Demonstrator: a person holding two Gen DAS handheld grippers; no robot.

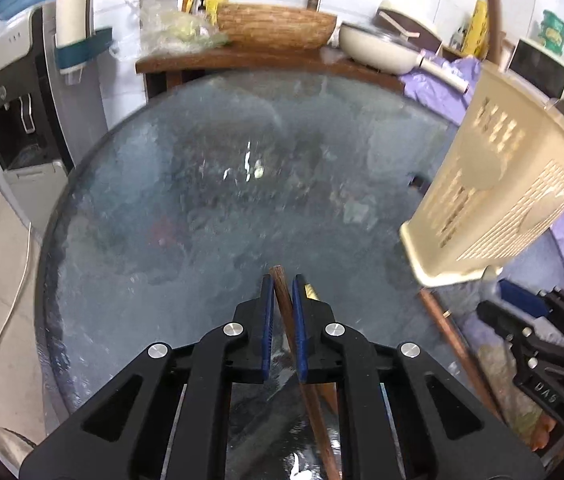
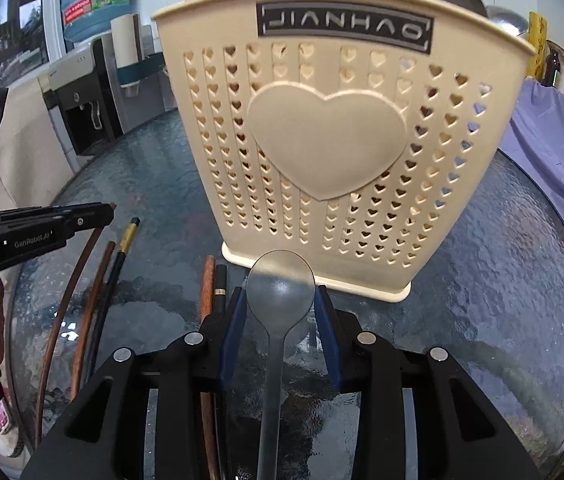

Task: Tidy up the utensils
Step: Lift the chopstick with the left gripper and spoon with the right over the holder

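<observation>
Left gripper (image 1: 282, 280) fingers narrow, clamped on a brown chopstick (image 1: 280, 284), long axis along the fingers. Right gripper (image 2: 281, 292) fingers part-open, cradling spoon (image 2: 280, 280); holder (image 2: 322, 140) directly ahead on counter (image 2: 502, 280).

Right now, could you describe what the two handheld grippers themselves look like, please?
Both are matte black plastic linkages with cut-out slots and round silver pivot pins. The left gripper and right gripper each end in two flat fingers faced with dark blue ribbed pads. Seen from the right wrist view, the left one's side carries small white "GenRobot.AI" lettering. No cables are visible.
</observation>
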